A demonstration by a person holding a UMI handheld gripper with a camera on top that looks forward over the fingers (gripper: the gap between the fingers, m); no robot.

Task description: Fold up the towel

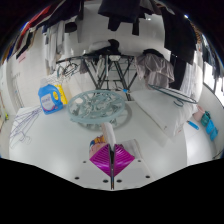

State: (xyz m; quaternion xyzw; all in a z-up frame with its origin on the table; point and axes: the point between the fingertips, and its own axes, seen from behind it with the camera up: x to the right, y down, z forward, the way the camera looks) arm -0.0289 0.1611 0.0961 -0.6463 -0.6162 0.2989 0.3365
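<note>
My gripper (111, 158) is low over a white table (160, 125), and its two magenta pads (122, 157) are pressed together along a thin line. A narrow ridge of white towel (115, 132) rises from between the fingertips and runs ahead and to the right. The rest of the towel blends into the white surface, so I cannot make out its outline. A small coloured patch (97, 147) shows just left of the fingertips.
A clear glass dish (97, 105) stands just beyond the fingers. A blue bag (50, 95) stands far left. A metal drying rack (110, 68) is behind the dish, with dark clothes (185, 40) hanging at the far right. A blue item (208, 125) lies at the right.
</note>
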